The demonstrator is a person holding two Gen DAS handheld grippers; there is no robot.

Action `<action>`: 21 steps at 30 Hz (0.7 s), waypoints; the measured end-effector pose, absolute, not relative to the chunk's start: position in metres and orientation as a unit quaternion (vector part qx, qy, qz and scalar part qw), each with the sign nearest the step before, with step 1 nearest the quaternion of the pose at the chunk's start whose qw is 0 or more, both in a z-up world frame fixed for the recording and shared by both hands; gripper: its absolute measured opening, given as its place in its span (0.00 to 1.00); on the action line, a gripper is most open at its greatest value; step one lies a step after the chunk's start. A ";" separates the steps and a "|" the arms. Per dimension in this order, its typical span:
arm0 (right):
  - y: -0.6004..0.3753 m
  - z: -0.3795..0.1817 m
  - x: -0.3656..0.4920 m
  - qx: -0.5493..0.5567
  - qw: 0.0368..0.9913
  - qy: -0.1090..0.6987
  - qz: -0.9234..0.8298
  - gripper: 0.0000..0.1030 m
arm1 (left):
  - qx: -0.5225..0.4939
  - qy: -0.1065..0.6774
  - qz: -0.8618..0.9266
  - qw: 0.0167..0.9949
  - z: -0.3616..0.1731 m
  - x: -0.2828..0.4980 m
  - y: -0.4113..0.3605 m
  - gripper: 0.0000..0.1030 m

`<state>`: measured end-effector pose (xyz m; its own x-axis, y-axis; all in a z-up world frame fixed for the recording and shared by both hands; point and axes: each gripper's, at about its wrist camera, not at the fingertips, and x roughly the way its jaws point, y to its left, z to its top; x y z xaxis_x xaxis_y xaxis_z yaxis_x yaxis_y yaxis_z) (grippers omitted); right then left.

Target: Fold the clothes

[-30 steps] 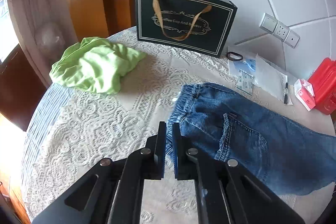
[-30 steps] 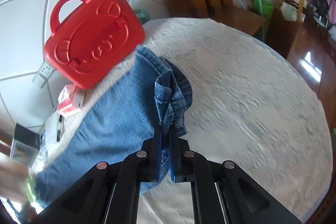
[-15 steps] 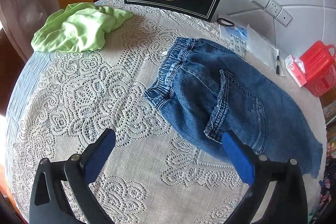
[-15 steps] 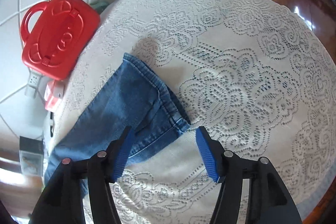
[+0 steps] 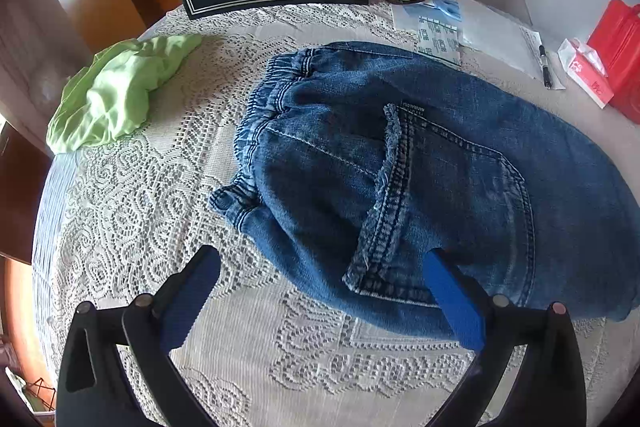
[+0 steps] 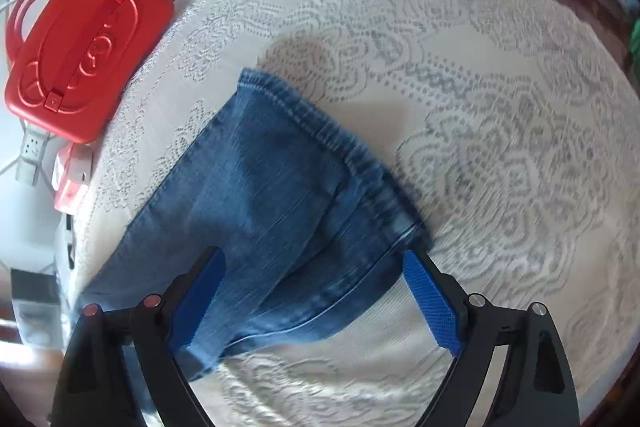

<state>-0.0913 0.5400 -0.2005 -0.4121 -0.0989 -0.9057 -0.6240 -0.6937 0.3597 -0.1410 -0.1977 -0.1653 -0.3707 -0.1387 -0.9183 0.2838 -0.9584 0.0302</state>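
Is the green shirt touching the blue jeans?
Apart. The left wrist view shows bare lace tablecloth between the green shirt and the jeans.

Left gripper (image 5: 320, 301) and right gripper (image 6: 314, 301): black angular finger frames, blue ribbed pads on inner faces, round silver and reddish pivot screws behind each pad.

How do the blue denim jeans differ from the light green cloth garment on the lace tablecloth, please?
The blue denim jeans lie spread fairly flat near the table's middle; the light green cloth garment sits bunched in a heap near the edge. The jeans are heavy and stitched, the green garment thin. Both rest on the lace tablecloth.
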 end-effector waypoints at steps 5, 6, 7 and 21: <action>0.539 -0.193 -0.076 -0.490 0.192 0.384 0.758 0.89 | 0.535 0.108 -0.827 0.134 -0.172 -0.144 -0.221 1.00; 0.539 -0.193 -0.077 -0.491 0.189 0.384 0.758 0.89 | 0.534 0.117 -0.826 0.138 -0.174 -0.146 -0.226 1.00; 0.539 -0.193 -0.078 -0.493 0.187 0.384 0.758 0.89 | 0.535 0.123 -0.823 0.143 -0.178 -0.149 -0.230 1.00; 0.484 -0.202 -0.134 -0.549 0.186 0.204 0.789 0.17 | 0.549 0.148 -0.814 0.117 -0.180 -0.163 -0.214 0.15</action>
<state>-0.1341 0.4841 -0.2024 -0.3272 0.0685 -0.9425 -0.5175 -0.8475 0.1181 -0.1634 -0.2141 -0.1796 -0.3697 -0.0284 -0.9287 0.3534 -0.9287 -0.1123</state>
